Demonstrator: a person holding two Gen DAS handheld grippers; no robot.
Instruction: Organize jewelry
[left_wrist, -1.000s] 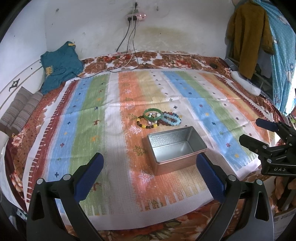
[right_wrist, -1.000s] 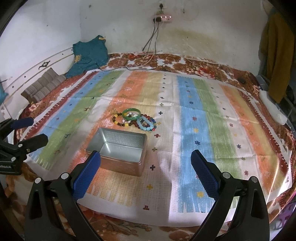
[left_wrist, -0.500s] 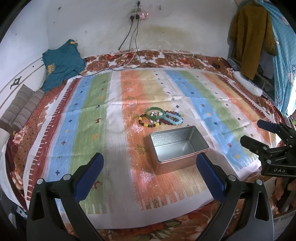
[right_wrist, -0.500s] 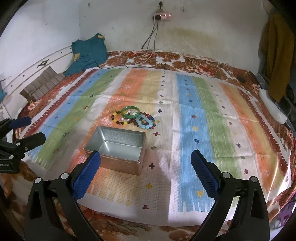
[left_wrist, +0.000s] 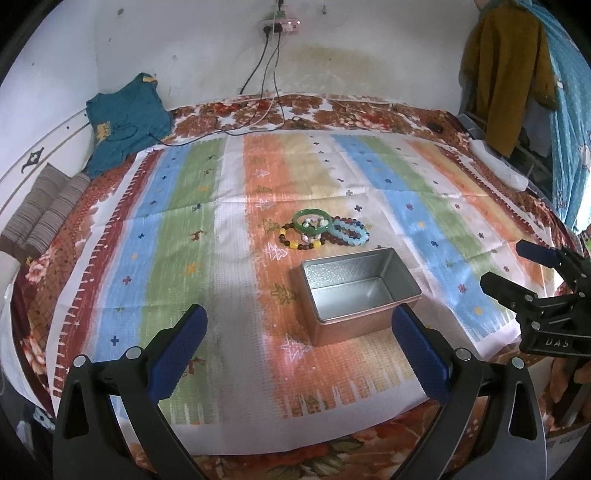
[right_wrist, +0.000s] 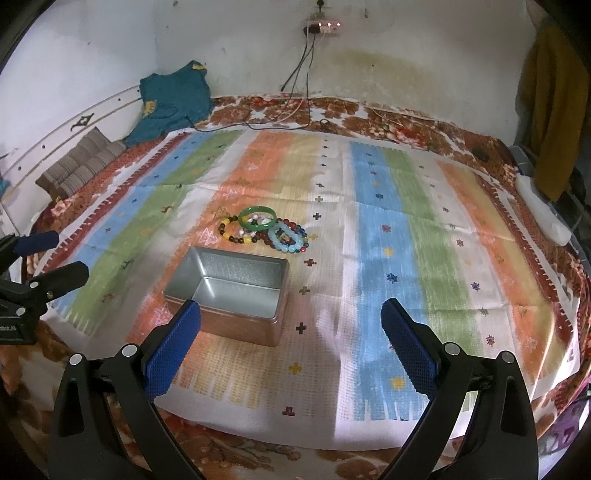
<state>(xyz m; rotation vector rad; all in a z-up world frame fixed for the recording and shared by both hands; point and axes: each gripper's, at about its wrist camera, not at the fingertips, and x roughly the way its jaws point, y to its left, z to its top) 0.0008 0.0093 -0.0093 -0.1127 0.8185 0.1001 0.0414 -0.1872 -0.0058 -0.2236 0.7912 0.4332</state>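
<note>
A small heap of bracelets lies on a striped cloth: a green bangle (left_wrist: 311, 220), a light blue bead bracelet (left_wrist: 349, 235), and dark and yellow bead bracelets (left_wrist: 295, 242). The heap also shows in the right wrist view (right_wrist: 264, 229). An open, empty metal tin (left_wrist: 356, 291) stands just in front of the heap, also in the right wrist view (right_wrist: 231, 291). My left gripper (left_wrist: 299, 350) is open and empty, near the cloth's front edge, short of the tin. My right gripper (right_wrist: 290, 350) is open and empty, right of the tin, also visible in the left wrist view (left_wrist: 517, 273).
The striped cloth (left_wrist: 177, 236) covers a floral bedspread (left_wrist: 332, 107). A teal garment (left_wrist: 125, 122) and striped cushions (left_wrist: 40, 214) lie at the far left. Cables (left_wrist: 266, 74) hang from a wall socket. Clothes (left_wrist: 506, 74) hang at the right, above a white object (left_wrist: 498, 166).
Both grippers have drifted slightly forward and down toward the tin and bracelets. Nothing on the cloth has moved. Both stay open.
</note>
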